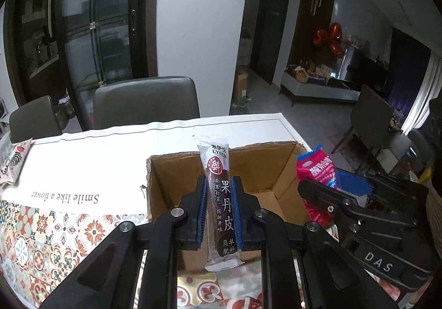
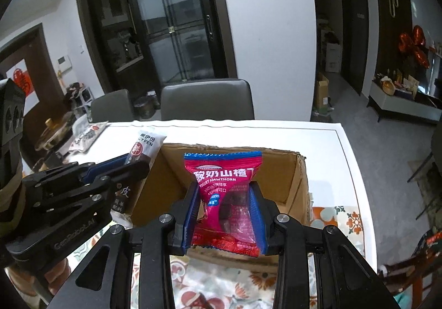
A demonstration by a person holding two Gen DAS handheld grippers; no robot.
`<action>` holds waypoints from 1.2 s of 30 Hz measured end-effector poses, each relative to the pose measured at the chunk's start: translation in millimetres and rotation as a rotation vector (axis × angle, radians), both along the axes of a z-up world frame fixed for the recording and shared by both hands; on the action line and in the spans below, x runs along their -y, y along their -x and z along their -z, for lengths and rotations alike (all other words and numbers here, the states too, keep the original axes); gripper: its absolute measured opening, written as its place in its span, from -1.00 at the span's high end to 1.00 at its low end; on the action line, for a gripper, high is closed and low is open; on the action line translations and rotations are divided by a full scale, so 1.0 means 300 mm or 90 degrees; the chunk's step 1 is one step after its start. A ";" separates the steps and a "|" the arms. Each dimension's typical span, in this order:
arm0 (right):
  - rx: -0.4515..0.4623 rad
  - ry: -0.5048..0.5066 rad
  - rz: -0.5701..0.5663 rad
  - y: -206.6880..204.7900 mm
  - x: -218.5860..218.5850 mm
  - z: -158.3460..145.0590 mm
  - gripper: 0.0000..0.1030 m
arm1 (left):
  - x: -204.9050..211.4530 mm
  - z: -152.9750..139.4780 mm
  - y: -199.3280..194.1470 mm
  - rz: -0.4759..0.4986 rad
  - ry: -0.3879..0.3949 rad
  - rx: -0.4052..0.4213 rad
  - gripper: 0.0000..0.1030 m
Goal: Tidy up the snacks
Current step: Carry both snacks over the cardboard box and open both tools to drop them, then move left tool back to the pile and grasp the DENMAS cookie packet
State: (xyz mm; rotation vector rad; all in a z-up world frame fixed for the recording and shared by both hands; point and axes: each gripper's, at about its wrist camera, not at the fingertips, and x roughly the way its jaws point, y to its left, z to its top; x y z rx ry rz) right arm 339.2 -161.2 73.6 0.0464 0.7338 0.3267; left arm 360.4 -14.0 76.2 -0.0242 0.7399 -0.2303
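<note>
Cardboard box mid-frame, each gripper above its near rim: left gripper clamped on brown fruit-leather stick, right gripper on pink hawthorn packet; best lowered inside before releasing, one at a time.

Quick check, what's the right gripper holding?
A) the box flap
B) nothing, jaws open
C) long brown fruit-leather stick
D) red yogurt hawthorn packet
D: the right gripper is clamped on the red yogurt hawthorn packet over the cardboard box; the brown stick is in the left gripper.
</note>
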 end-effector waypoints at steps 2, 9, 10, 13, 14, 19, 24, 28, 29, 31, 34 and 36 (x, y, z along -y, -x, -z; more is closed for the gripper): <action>-0.007 0.006 0.006 -0.013 0.004 0.017 0.30 | -0.001 0.013 -0.018 -0.007 0.001 -0.006 0.63; 0.022 0.054 0.030 0.021 0.015 0.028 -0.10 | -0.003 0.005 0.067 -0.029 -0.056 0.017 0.17; 0.024 0.055 0.030 0.036 0.020 0.026 -0.10 | -0.008 0.005 0.086 -0.030 -0.055 0.019 0.13; 0.038 0.052 0.037 0.102 0.035 0.019 -0.10 | -0.016 0.006 0.161 -0.029 -0.054 0.024 0.13; 0.042 0.052 0.037 0.127 0.036 0.016 -0.10 | -0.016 0.008 0.194 -0.025 -0.052 0.028 0.13; 0.062 0.039 0.018 0.264 0.039 0.021 -0.10 | -0.013 0.003 0.337 -0.010 -0.044 0.057 0.11; 0.082 0.023 -0.004 0.394 0.028 0.028 -0.10 | -0.023 -0.011 0.460 -0.005 -0.036 0.088 0.07; 0.091 0.013 -0.015 0.486 0.027 0.034 -0.10 | -0.026 -0.004 0.546 0.004 -0.042 0.102 0.04; 0.091 0.009 -0.017 0.502 0.025 0.038 -0.10 | -0.024 0.000 0.568 0.007 -0.046 0.104 0.04; 0.092 0.006 -0.022 0.537 0.019 0.046 -0.10 | -0.022 0.015 0.608 0.014 -0.048 0.105 0.03; 0.090 0.007 -0.026 0.592 0.019 0.074 -0.10 | -0.019 0.044 0.660 0.026 -0.048 0.098 0.03; 0.087 0.008 -0.026 0.622 0.020 0.090 -0.10 | -0.016 0.073 0.691 0.040 -0.046 0.086 0.03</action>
